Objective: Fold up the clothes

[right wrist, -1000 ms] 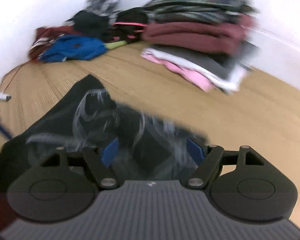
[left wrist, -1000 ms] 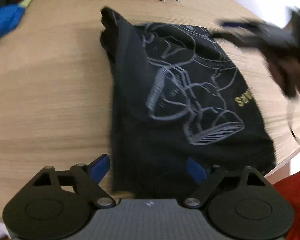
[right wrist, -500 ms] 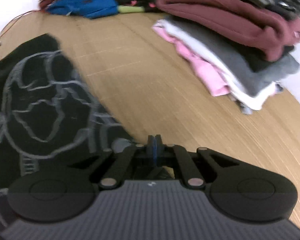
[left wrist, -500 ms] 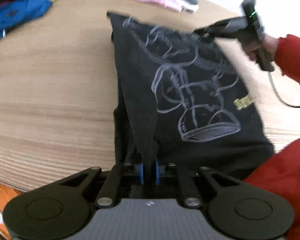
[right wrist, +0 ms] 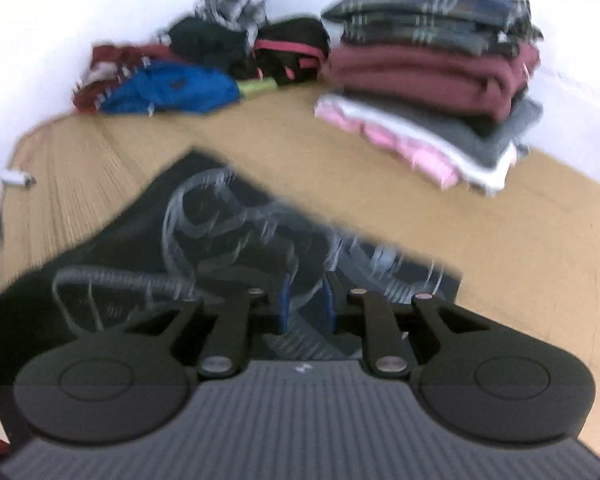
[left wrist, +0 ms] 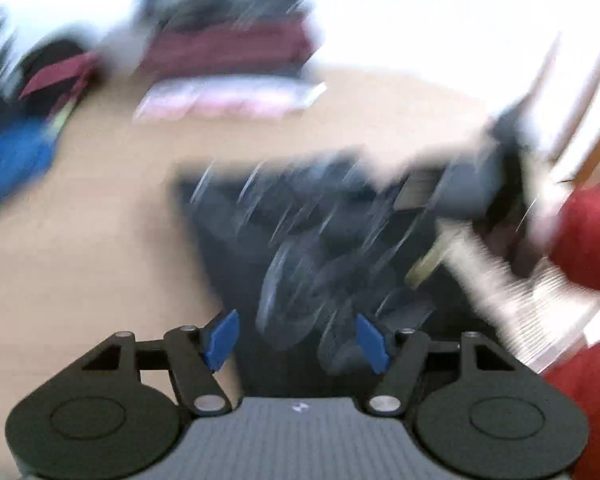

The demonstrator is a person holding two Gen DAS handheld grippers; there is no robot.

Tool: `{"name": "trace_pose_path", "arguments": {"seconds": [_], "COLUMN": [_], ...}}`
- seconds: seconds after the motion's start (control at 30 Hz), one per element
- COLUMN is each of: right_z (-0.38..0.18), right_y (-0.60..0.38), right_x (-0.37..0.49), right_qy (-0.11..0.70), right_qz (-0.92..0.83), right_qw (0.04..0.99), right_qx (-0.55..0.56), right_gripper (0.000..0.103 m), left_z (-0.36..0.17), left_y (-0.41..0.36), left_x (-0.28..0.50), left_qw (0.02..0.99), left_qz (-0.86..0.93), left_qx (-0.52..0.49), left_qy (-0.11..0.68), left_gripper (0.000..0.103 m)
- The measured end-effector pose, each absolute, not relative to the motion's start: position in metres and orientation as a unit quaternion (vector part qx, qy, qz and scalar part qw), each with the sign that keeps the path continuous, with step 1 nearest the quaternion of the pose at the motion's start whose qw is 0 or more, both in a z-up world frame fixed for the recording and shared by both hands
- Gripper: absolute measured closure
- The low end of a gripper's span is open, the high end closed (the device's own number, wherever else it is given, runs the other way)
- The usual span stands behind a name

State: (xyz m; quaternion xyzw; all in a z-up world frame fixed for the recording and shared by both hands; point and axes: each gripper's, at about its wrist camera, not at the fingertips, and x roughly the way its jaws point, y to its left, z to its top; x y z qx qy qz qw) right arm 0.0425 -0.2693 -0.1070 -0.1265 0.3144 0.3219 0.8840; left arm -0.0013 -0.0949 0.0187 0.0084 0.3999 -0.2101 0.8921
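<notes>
A black T-shirt (right wrist: 228, 232) with a grey line drawing lies folded and flat on the wooden table (right wrist: 500, 248). My right gripper (right wrist: 307, 304) hovers over its near right part. The blue pads stand a narrow gap apart, the jaws are opening, and the print shows through the gap with no cloth pinched. The left wrist view is badly blurred. There my left gripper (left wrist: 296, 342) is above the shirt's (left wrist: 300, 248) near edge, its jaws opening wide with nothing gripped. The right gripper (left wrist: 464, 192) shows at the far right, held by a hand in a red sleeve (left wrist: 588, 236).
A neat stack of folded clothes (right wrist: 432, 80) sits at the back right of the table. A loose heap of unfolded garments (right wrist: 188, 76) lies at the back left. A small white plug (right wrist: 16, 178) rests near the left edge.
Half a second ago both grippers were shut on the shirt's edges. Now both have let go. The left one has risen and the right one has drawn back over the shirt.
</notes>
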Motion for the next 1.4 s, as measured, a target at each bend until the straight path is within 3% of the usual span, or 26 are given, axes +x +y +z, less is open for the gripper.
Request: {"name": "trace_pose_path", "arguments": {"seconds": [0.07, 0.1, 0.13, 0.17, 0.33, 0.53, 0.67, 0.7, 0.73, 0.8, 0.87, 0.93, 1.03, 1.17, 1.23, 1.4], "right_z": [-0.12, -0.126, -0.132, -0.138, -0.142, -0.134, -0.114, -0.106, -0.098, -0.094, -0.102, -0.121, -0.139, -0.146, -0.144, -0.133], "right_y": [-0.264, -0.263, -0.266, -0.27, -0.305, -0.331, -0.33, -0.323, -0.316, -0.297, -0.281, -0.271, -0.269, -0.289, -0.29, -0.283], "right_x": [0.025, 0.018, 0.014, 0.01, -0.012, -0.041, -0.035, -0.027, -0.018, 0.01, 0.044, 0.079, 0.108, 0.123, 0.123, 0.117], "right_qy": [0.324, 0.335, 0.344, 0.352, 0.36, 0.373, 0.378, 0.352, 0.325, 0.302, 0.307, 0.365, 0.385, 0.368, 0.359, 0.324], "right_qz": [0.301, 0.298, 0.293, 0.286, 0.285, 0.286, 0.276, 0.27, 0.262, 0.257, 0.293, 0.366, 0.423, 0.442, 0.419, 0.319], "right_qw": [0.889, 0.887, 0.887, 0.888, 0.887, 0.878, 0.879, 0.891, 0.903, 0.912, 0.902, 0.855, 0.819, 0.816, 0.831, 0.881], "right_qx": [-0.122, -0.113, -0.095, -0.075, -0.043, -0.087, -0.089, -0.094, -0.102, -0.104, -0.08, -0.048, -0.039, -0.052, -0.075, -0.128], "right_gripper": [0.082, 0.082, 0.083, 0.083, 0.084, 0.084, 0.082, 0.08, 0.069, 0.055, 0.056, 0.058, 0.068, 0.083, 0.101, 0.091], "left_z": [0.019, 0.01, -0.007, -0.027, -0.102, -0.11, -0.085, -0.077, -0.07, -0.069, -0.09, -0.097, -0.097, -0.099, -0.095, -0.05], "left_y": [-0.107, -0.113, -0.123, -0.132, -0.128, -0.077, -0.092, -0.1, -0.112, -0.134, -0.138, -0.13, -0.116, -0.098, -0.091, -0.072], "left_x": [0.031, 0.049, 0.069, 0.084, 0.12, 0.148, 0.135, 0.125, 0.11, 0.083, 0.063, 0.045, 0.024, 0.004, -0.006, -0.022], "left_qw": [0.895, 0.888, 0.881, 0.88, 0.869, 0.875, 0.866, 0.86, 0.854, 0.848, 0.828, 0.836, 0.844, 0.854, 0.854, 0.865], "left_qz": [-0.253, -0.27, -0.257, -0.223, -0.122, -0.087, -0.152, -0.192, -0.228, -0.246, -0.246, -0.244, -0.231, -0.201, -0.19, -0.219], "left_qx": [-0.031, -0.054, -0.056, -0.042, -0.018, -0.039, -0.024, -0.042, -0.05, -0.018, 0.004, 0.015, 0.054, 0.026, 0.015, 0.01], "left_qy": [0.366, 0.369, 0.392, 0.418, 0.479, 0.474, 0.475, 0.47, 0.465, 0.469, 0.503, 0.492, 0.48, 0.479, 0.483, 0.451], "left_gripper": [0.031, 0.054, 0.084, 0.093, 0.102, 0.1, 0.099, 0.093, 0.083, 0.075, 0.079, 0.081, 0.083, 0.088, 0.088, 0.083]}}
